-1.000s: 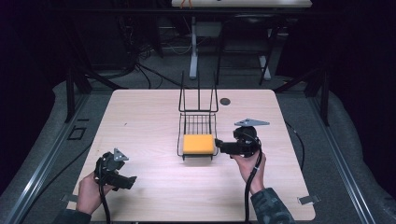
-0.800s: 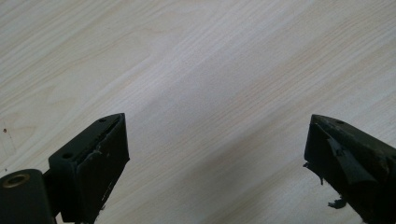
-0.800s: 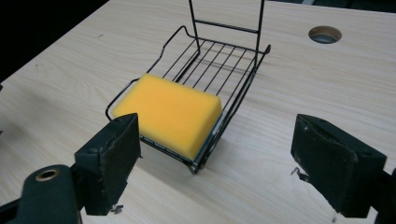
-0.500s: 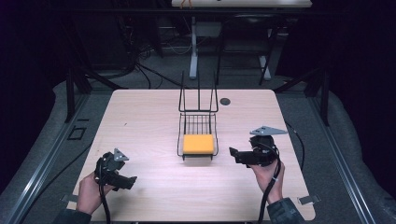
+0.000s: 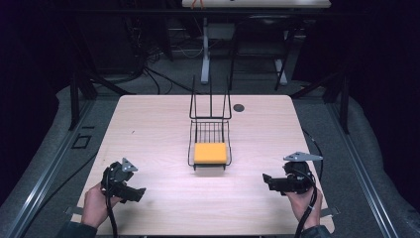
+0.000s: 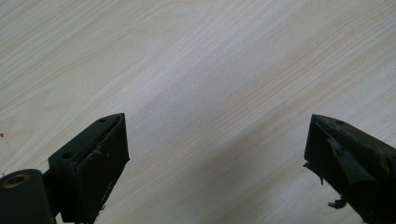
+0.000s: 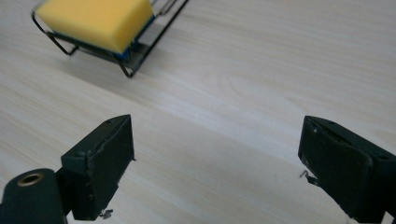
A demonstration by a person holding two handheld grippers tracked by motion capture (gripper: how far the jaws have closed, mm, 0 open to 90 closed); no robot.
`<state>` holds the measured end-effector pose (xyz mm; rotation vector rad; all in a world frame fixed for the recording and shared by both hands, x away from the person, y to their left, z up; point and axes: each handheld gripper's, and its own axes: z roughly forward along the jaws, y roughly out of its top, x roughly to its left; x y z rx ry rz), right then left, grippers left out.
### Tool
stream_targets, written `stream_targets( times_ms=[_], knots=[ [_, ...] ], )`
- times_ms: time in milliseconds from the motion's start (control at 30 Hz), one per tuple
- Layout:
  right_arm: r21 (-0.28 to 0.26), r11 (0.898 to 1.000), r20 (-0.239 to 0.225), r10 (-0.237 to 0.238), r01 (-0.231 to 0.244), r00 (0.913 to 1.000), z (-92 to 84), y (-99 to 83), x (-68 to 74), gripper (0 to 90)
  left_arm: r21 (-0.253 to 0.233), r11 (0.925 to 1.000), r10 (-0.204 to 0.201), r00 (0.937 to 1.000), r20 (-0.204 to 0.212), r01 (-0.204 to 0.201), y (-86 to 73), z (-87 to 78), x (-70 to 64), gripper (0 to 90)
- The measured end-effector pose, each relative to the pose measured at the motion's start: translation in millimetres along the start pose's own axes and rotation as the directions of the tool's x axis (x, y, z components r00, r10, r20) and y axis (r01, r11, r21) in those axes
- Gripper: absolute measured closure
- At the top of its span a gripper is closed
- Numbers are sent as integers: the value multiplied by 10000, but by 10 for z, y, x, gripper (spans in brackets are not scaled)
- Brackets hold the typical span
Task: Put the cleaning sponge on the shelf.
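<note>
A yellow sponge (image 5: pixel 210 152) lies in the front of a black wire basket (image 5: pixel 190 148) at the middle of the wooden table (image 5: pixel 148 124). My right gripper (image 5: pixel 268 180) hovers near the front right, well apart from the basket, pointing left. In the right gripper view its jaws (image 7: pixel 217 140) stand wide with bare wood between them; they have just been opening. The sponge (image 7: pixel 93 21) and basket wire (image 7: pixel 128 70) sit at the upper left there. My left gripper (image 5: pixel 139 194) rests at the front left, open (image 6: pixel 217 140) over bare wood.
A small dark round disc (image 5: pixel 239 107) lies on the table behind the basket to the right. The basket's tall wire back (image 5: pixel 210 101) rises upright. Cables trail from both grippers over the table's front edge.
My right gripper has drawn back from the basket's right side toward the front right of the table. The sponge stays in the basket. The left gripper has not moved.
</note>
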<state>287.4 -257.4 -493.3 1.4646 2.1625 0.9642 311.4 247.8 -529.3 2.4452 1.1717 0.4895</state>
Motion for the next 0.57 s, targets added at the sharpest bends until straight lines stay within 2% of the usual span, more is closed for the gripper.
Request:
stream_targets(
  times_ms=[33,67,167,300,333,367,500,567],
  knots=[
    [0,10000,0,0,0,10000,0,0,0,101,0,10000,0,10000,0,0,0,0,0,66],
    [344,9994,149,-46,41,9999,36,-73,-21,101,-6,10000,-7,10000,0,7,2,-6,3,66],
    [578,9983,124,-22,15,9999,76,-132,-67,102,-71,10000,-20,10000,14,20,9,-10,10,68],
    [515,9985,313,-210,194,9993,78,-145,-92,110,-113,9997,-193,9997,145,194,23,-5,3,90],
    [515,9985,313,-210,194,9993,78,-145,-92,110,-113,9997,-193,9997,145,194,23,-5,3,114],
    [509,9986,370,-189,170,9991,89,-164,-110,116,-263,9992,-305,9989,354,315,26,-9,1,156],
    [628,9980,338,-95,74,9994,113,-187,-143,117,-457,9985,-263,9981,558,289,27,-26,-8,155],
    [691,9976,303,-76,55,9995,116,-189,-153,117,-494,9984,-247,9983,526,273,27,-28,-12,154]
  ],
)
